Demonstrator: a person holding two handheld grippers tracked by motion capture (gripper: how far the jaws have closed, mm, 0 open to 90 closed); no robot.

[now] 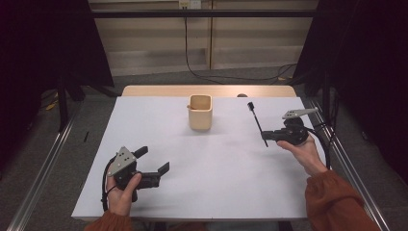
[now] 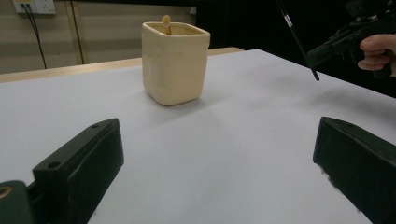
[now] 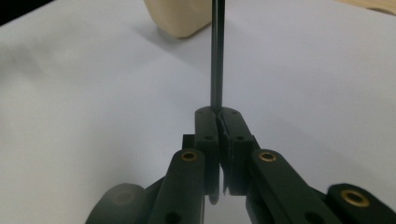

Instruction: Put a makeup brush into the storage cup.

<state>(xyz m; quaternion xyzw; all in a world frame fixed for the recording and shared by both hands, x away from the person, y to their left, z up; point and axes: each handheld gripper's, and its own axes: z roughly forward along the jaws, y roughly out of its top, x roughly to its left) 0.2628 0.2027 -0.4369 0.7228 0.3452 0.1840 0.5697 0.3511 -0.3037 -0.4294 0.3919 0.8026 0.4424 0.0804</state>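
Right gripper clamped on thin black rod, jaws pressed together with only the rod between them, grip near the rod's lower end. In the high view, rod slanting up and away from the jaws toward the far side, small knob at its top, short tip poking out below the jaws, held off the table. In the right gripper view, rod running straight up from the jaw tips of right gripper, cup beyond and just left of the rod line. Left gripper wide open, nothing between the jaws, resting low over the near left part of the table. In the left gripper view, both jaws spread far apart at the bottom corners around left gripper, bare white table between them, cream square cup ahead and slightly left of the jaw gap, standing upright, a small tan tip showing above its rim. Right gripper with rod seen far ahead to the right of the jaws, well apart from the cup. Cup roughly between the two grippers, farther back on the table.
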